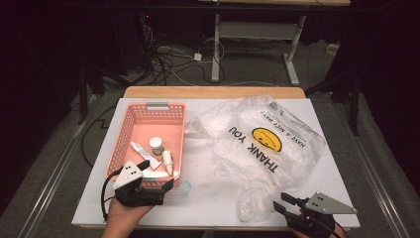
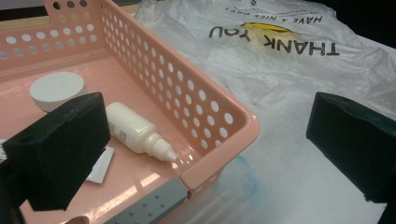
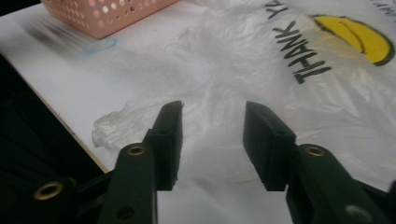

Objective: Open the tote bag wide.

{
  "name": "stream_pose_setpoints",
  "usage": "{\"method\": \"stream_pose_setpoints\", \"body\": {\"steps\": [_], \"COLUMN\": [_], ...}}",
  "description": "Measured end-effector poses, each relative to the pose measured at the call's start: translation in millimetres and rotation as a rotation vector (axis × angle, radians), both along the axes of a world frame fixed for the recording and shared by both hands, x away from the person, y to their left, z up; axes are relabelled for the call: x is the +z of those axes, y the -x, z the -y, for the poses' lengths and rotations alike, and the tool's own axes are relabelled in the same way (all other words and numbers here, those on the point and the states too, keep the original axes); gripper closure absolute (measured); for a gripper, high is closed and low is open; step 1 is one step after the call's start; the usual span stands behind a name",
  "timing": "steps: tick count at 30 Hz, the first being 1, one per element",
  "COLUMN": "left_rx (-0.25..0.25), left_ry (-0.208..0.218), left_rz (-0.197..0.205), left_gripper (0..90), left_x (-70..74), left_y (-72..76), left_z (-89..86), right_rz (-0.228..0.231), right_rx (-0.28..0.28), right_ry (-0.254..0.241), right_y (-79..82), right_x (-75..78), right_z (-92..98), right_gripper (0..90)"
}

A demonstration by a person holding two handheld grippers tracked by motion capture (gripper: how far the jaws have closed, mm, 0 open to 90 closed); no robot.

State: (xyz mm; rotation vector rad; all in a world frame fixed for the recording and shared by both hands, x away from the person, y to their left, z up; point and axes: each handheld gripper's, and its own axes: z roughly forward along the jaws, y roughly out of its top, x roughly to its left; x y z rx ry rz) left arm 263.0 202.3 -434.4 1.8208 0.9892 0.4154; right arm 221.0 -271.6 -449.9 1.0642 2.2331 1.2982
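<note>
**Two grippers at a white table, a basket and a plastic bag**

While the person holds one gripper in each hand, the white table (image 1: 99,208) carries everything. The biggest thing on it is the clear plastic bag (image 1: 257,144), crumpled and spread over the right half, with a yellow smiley face and the words "THANK YOU" printed on it. One twisted end of the bag lies close to the near edge of the table. To the left of the bag stands the pink basket (image 1: 126,131), with many small holes in its walls. Inside it lie a white dropper bottle (image 2: 133,133) on its side near the right wall, a small white-capped jar (image 2: 57,88) behind it, and a thin tube (image 1: 139,149).

The left gripper (image 1: 153,173) rests at the near right corner of the basket. Its jaws stand wide apart, one inside the basket just beside the bottle and one outside over the table, and they do not press on anything. The right gripper (image 3: 212,126) is at the near right edge of the table, pointing to the bag. Its jaws are partly apart, with only the thin bag under them and nothing pinched between.
</note>
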Motion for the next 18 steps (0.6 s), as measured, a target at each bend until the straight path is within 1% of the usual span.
{"method": "stream_pose_setpoints", "body": {"steps": [2, 3, 7, 8, 9, 10, 13, 14, 16, 18], "left_rx": [0.004, 0.004, 0.010, 0.011, 0.013, 0.014, 0.015, 0.015, 0.016, 0.014], "left_ry": [-0.001, -0.001, 0.000, -0.001, 0.002, 0.003, 0.004, 0.005, 0.006, 0.003], "left_rz": [-0.005, -0.005, -0.007, -0.006, -0.003, -0.003, -0.003, -0.002, -0.004, -0.004], "left_gripper": [0.0, 0.0, 0.0, 0.0, 0.0, 0.0, 0.0, 0.0, 0.0, 0.0], "left_x": [0.0, 0.0, 0.0, 0.1, 0.1, 0.1, 0.0, -0.1, -0.2, -0.6], "left_y": [-0.2, -0.2, 0.0, 0.2, 0.2, 0.1, 0.2, 0.2, 0.1, -0.3], "left_z": [0.4, 0.4, 0.2, 0.0, -0.3, -0.5, -0.7, -0.7, -0.8, -0.7], "right_rz": [0.019, 0.032, 0.062, 0.062, 0.072, 0.075, 0.080, 0.088, 0.097, 0.101], "right_rx": [-0.014, -0.021, -0.054, -0.054, -0.070, -0.079, -0.087, -0.102, -0.107, -0.118], "right_ry": [-0.007, -0.008, -0.025, -0.025, -0.032, -0.035, -0.030, -0.031, -0.028, -0.024], "right_y": [-0.8, -1.8, -7.7, -7.7, -10.8, -12.7, -16.8, -20.0, -23.4, -26.2], "right_x": [2.0, 2.6, 3.9, 3.9, 3.7, 3.5, 3.0, 3.1, 3.4, 3.4], "right_z": [3.1, 4.6, 11.0, 11.0, 14.3, 15.5, 18.6, 20.7, 22.1, 22.0], "right_gripper": [50.3, 46.7, 32.3, 32.3, 26.5, 23.7, 20.4, 15.7, 13.5, 9.1]}}
